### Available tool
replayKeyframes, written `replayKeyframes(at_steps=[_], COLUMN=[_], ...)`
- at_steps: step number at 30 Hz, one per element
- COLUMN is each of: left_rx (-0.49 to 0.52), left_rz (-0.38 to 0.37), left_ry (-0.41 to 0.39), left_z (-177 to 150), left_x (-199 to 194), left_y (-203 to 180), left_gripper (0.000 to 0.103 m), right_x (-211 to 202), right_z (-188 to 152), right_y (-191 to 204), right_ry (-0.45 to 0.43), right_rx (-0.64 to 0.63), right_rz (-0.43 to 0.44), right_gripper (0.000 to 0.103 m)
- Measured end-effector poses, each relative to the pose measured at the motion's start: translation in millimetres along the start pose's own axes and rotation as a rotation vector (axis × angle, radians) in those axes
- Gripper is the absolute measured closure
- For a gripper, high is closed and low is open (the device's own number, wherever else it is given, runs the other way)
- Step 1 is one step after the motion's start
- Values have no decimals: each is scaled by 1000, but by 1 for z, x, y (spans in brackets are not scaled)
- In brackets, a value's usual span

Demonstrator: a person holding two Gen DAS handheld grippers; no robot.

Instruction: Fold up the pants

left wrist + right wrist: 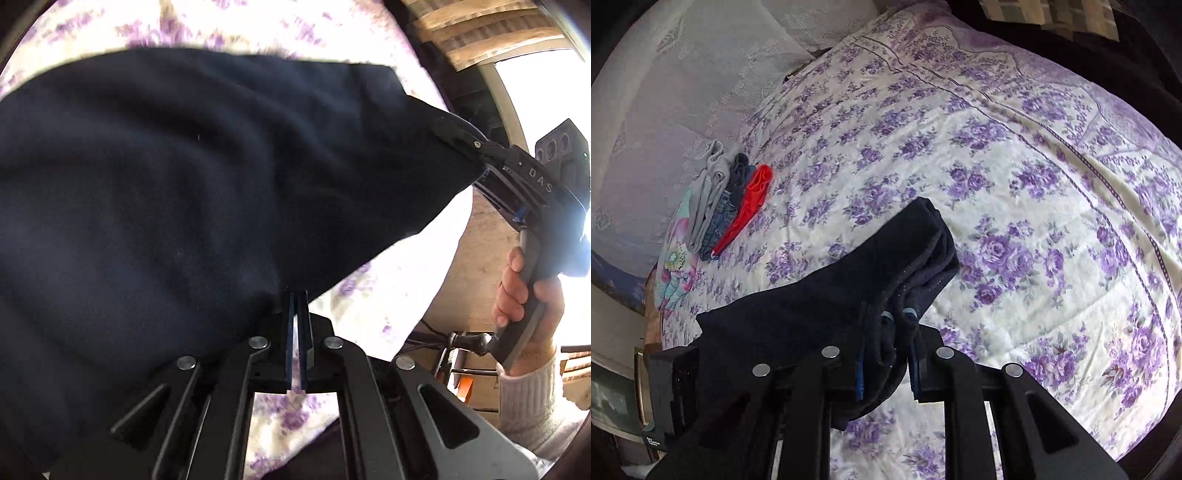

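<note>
I am holding the dark navy pants (177,177) lifted over the bed's floral bedspread (1015,184), stretched between both tools. The left hand-held gripper (297,295) is clamped fully closed on the near lower edge of the cloth; its jaws are meeting with only a thin layer pinched at the tips. The right hand-held gripper (886,321) is gripping a thick bunched wad of the same pants (849,288), with several layers stacked between its pads.

Handling judgement: the fabric is reading as soft, fleece-like knit, limp, draping freely, moderately light, not slippery. It is sagging between the two grip points, so I am expecting it to fold wherever tension drops. Best holds seem to be hems or corners, kept taut; the thin pinch on the left could slip under a hard pull.

Appearance: uniform, very dark blue, matte, with soft rolling creases; no waistband or pocket detail that I can make out.

A stack of folded clothes (727,206) is lying far left on the bed, well apart from the pants.
</note>
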State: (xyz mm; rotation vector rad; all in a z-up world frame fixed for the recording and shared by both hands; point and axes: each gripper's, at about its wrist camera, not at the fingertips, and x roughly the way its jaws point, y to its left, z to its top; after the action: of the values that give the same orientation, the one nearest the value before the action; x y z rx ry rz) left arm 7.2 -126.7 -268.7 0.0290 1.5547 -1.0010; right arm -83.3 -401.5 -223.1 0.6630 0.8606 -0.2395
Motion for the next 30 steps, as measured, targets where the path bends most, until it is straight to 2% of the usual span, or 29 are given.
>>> replayKeyframes(at_steps=[4, 7, 11, 14, 17, 20, 21, 22, 24, 25, 26, 28, 30], left_rx=[-70, -183, -361, -465, -542, -582, -589, -599, -617, -622, -622, -608, -599], left_rz=[-10, 60, 109, 134, 134, 120, 104, 88, 57, 46, 39, 41, 46], left_ry=[-128, -188, -221, -273, -311, -318, -324, -333, -350, -357, -361, -361, -358], left_z=[-15, -34, -67, -97, -123, -136, -138, -138, -139, -140, -141, -147, -149], left_x=[-55, -85, -109, -128, -137, -135, -134, -132, -129, -128, -128, -129, -132], left_y=[29, 77, 142, 175, 191, 207, 210, 215, 223, 224, 223, 223, 225], left_gripper=[102, 102, 102, 102, 102, 102, 102, 102, 102, 102, 102, 102, 102], right_x=[-27, -33, -14, 22, 78, 136, 140, 137, 133, 129, 122, 102, 82], right_z=[12, 7, -26, -66, -112, -157, -162, -163, -165, -164, -162, -147, -124], right_y=[62, 124, 213, 263, 287, 285, 285, 288, 296, 300, 304, 307, 310], right_ry=[-22, -13, 58, 155, 292, 401, 380, 360, 410, 434, 460, 504, 471], right_rx=[-193, -405, -750, -928, -1008, -1051, -1042, -1037, -1066, -1081, -1076, -1008, -932], right_rz=[64, 108, 148, 204, 262, 191, 195, 201, 194, 183, 183, 276, 350], right_gripper=[85, 85, 85, 85, 85, 85, 81, 78, 57, 53, 50, 50, 50])
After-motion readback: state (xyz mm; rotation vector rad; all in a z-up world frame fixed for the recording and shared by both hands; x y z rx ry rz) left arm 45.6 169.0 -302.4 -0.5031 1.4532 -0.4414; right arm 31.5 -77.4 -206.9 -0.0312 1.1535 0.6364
